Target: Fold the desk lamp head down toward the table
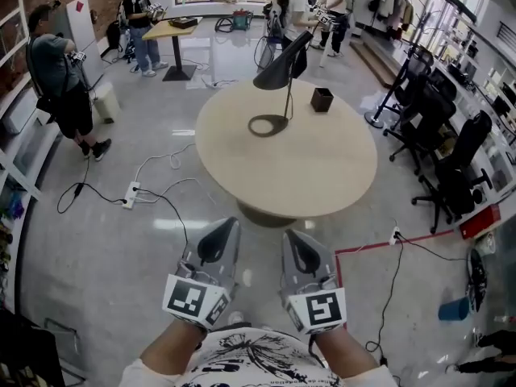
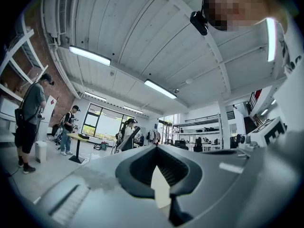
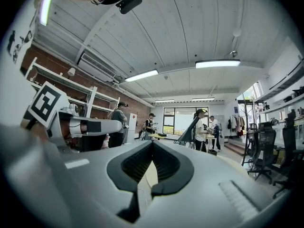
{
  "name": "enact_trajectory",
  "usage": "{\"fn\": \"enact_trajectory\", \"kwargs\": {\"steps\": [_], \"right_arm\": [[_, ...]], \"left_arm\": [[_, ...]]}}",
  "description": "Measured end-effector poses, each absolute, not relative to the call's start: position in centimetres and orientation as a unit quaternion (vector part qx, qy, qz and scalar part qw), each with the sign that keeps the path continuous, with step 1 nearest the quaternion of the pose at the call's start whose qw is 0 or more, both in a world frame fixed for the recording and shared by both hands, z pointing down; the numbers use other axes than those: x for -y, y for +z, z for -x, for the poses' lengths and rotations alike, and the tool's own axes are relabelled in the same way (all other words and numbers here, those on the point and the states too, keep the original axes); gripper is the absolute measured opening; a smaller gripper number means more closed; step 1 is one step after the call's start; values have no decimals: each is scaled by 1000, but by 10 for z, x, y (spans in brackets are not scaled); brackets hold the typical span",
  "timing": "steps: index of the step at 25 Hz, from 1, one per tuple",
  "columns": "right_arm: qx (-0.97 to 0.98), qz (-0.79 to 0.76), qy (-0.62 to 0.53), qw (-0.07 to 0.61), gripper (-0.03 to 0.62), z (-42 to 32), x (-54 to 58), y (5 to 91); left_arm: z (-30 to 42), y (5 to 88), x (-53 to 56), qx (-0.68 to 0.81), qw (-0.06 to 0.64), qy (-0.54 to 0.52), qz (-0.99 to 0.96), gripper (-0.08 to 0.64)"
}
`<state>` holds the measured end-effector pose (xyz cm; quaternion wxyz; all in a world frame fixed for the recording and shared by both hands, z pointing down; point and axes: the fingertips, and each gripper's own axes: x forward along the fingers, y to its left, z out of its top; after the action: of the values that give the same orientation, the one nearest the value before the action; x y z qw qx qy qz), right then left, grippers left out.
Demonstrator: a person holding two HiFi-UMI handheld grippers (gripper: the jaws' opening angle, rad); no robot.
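Note:
A black desk lamp stands on the round beige table (image 1: 322, 176), with its ring base (image 1: 268, 125) toward the far side. Its thin stem rises to a cone head (image 1: 282, 65) that tilts up and to the right. My left gripper (image 1: 226, 226) and right gripper (image 1: 293, 237) hang side by side over the floor, short of the table's near edge and well away from the lamp. Both are shut with nothing between the jaws. The lamp head (image 2: 129, 139) shows small and far off in the left gripper view past the left gripper (image 2: 156, 147). The right gripper view shows the lamp head (image 3: 190, 129) beyond the right gripper (image 3: 152, 143).
A small dark box (image 1: 322, 99) sits on the table right of the lamp. Cables and a power strip (image 1: 131, 193) lie on the floor at left. Black office chairs (image 1: 451, 168) stand at right. People stand at the back and left, by a small table (image 1: 171, 29).

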<state>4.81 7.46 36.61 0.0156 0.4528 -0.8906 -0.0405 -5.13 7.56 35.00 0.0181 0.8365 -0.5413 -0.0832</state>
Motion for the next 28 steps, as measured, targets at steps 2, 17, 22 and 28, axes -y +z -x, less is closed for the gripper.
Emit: {"fn": "enact_trajectory", "kwargs": {"steps": [2,17,22,28], "right_arm": [[894,-445,-49,18,8,-57,-80,366],[910,-413,-40,13,8,-103,-116,374],[913,-407,-29,11,8,-105,-122,375],[911,-411,-25,16,8,-107,-124,377]], "left_arm": [[38,351,-81,543,17,-79,-836,5],[-18,358,-122,553,13,-68,-830,5],[-22,364,-128,554,20,-64,-830,5],[-19,369,-132,554,13,-49,-831,5]]}}
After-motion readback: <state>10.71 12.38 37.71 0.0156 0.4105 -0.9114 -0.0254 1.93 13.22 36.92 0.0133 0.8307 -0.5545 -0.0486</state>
